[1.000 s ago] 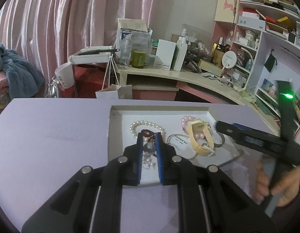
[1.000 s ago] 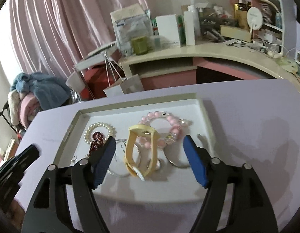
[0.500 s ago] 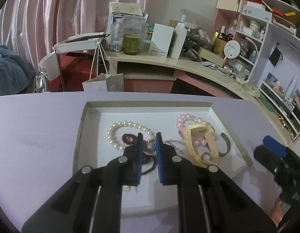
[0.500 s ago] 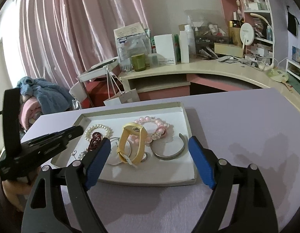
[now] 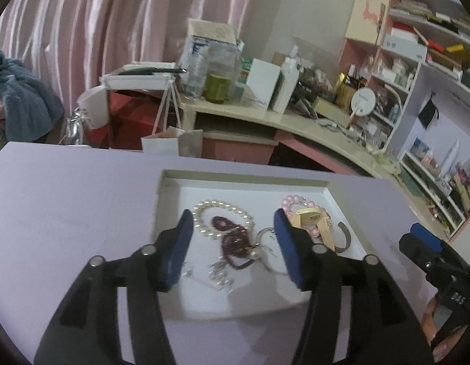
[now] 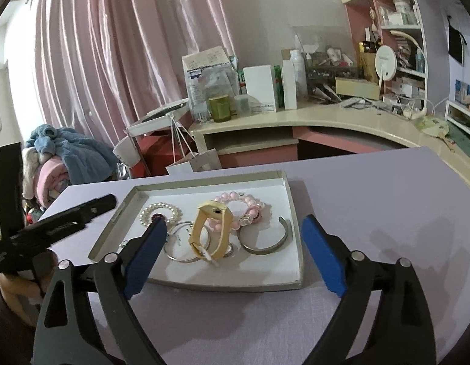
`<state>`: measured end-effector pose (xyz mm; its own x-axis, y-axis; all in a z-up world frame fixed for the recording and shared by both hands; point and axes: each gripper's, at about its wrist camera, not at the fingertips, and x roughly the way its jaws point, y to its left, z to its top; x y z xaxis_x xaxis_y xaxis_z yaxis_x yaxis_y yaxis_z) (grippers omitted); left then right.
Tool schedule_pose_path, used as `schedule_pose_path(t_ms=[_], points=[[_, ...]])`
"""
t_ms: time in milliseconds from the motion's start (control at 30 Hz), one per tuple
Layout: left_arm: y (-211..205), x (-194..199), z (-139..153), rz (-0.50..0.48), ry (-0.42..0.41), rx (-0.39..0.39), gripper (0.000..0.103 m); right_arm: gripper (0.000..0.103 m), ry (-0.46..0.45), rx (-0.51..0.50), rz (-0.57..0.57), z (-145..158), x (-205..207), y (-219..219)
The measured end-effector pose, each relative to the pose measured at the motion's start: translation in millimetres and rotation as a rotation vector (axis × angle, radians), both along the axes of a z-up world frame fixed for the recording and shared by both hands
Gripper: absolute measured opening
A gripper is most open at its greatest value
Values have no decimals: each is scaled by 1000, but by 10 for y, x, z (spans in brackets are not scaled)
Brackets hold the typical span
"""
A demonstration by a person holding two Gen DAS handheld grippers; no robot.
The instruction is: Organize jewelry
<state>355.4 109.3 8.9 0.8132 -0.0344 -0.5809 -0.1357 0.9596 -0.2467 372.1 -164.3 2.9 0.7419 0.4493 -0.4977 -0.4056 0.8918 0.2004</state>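
A shallow white tray is sitting on a lilac table, and all the jewelry is lying inside it. A pearl bracelet is lying at the tray's left, with a dark red bead strand partly inside its ring and trailing toward the near edge. A thin silver bangle is lying beside them. A yellow band is standing on edge in the middle, leaning across a pink bead bracelet. An open grey cuff is lying at the tray's right.

The left gripper is hovering over the tray's near left part, its jaws spreading apart and gripping nothing; the red strand and a small silver piece are showing on the tray floor between the blue pads. The picture is too blurred to tell whether the pads are touching the tray.

The right gripper is hovering above the tray's near edge, its jaws widening and empty, framing the bangle, band and cuff. A hand is holding the left gripper at the table's left edge.

Behind the table, pink curtains are hanging and a cluttered desk is standing.
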Motion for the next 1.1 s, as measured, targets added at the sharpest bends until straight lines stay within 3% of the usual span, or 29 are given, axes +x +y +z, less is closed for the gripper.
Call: schedule_pose_path(t_ms=[233,400,567,1100], points=[[130,-569,180,57,-73,33,90,102,-52,-23,38,125,-263,118],[26,-937,268,77,-136,133,100,102,-109,-61,61,194,-494,211],[-69,-1138,258,73,-149,167,101,102,-139,-84,49,164,-673,228],[-327,-1562,148,22,-163,143,101,102,-66,-39,2,74,-933,89]])
